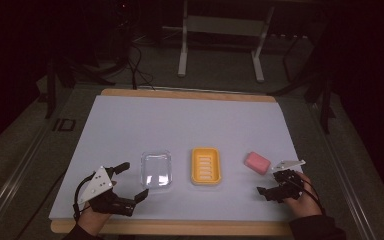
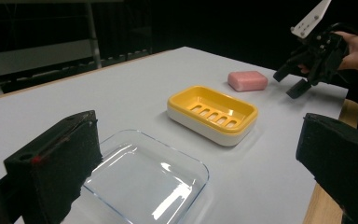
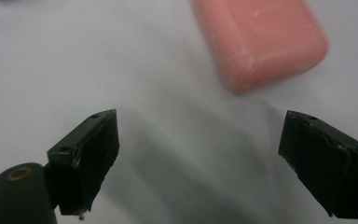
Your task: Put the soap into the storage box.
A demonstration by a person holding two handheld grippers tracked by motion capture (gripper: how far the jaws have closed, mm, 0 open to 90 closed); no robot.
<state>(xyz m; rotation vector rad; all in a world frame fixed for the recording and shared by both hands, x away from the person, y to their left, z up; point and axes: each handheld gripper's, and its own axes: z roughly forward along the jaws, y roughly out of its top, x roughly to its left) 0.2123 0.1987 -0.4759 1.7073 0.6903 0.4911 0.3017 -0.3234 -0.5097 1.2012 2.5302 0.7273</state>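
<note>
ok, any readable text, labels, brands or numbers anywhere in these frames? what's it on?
"ID": pale letters on the dark floor left of the table, high view; the one mark that reads.
No text visible on the pink rectangular soap bar, the yellow slotted plastic soap dish or the clear plastic tray.
No lettering visible on the left gripper or right gripper.

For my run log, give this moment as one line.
left claw open, by clear lid | right claw open, near soap

Dim room, dark surroundings; glare on the clear tray [image 2: 144, 179]; pink soap [image 3: 261, 39] blurred close up.
</note>
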